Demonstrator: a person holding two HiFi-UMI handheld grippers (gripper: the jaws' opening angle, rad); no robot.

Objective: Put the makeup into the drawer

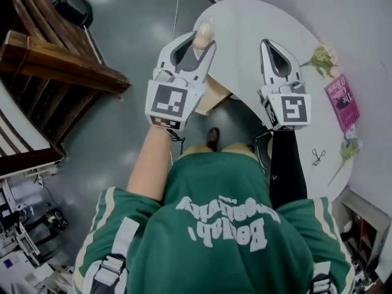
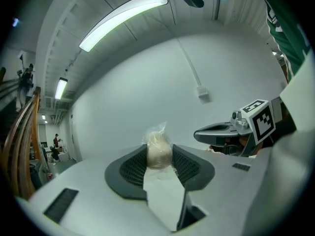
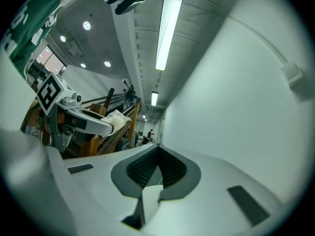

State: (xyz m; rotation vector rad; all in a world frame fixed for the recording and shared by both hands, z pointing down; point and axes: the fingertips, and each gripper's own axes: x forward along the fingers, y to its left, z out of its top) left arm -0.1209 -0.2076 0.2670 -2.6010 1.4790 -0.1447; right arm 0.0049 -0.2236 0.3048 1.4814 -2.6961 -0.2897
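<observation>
A beige makeup sponge (image 1: 203,34) in clear wrap sits between the tips of my left gripper (image 1: 201,40), which is shut on it and held level over the floor beside the white table (image 1: 245,17). In the left gripper view the sponge (image 2: 159,150) is pinched between the dark pads (image 2: 132,168), and my right gripper (image 2: 216,132) shows at the right. In the head view my right gripper (image 1: 268,43) hovers over the table's near edge. Its jaws meet at the tips with nothing between them, as the right gripper view (image 3: 158,146) also shows. No drawer front can be made out for certain.
A light wooden box (image 1: 214,95) sits under the table's edge. On the table at the right lie a pink book (image 1: 342,100), flower sprigs (image 1: 321,59) and a small metal tool (image 1: 318,157). A wooden staircase (image 1: 55,60) fills the left. Grey floor lies below.
</observation>
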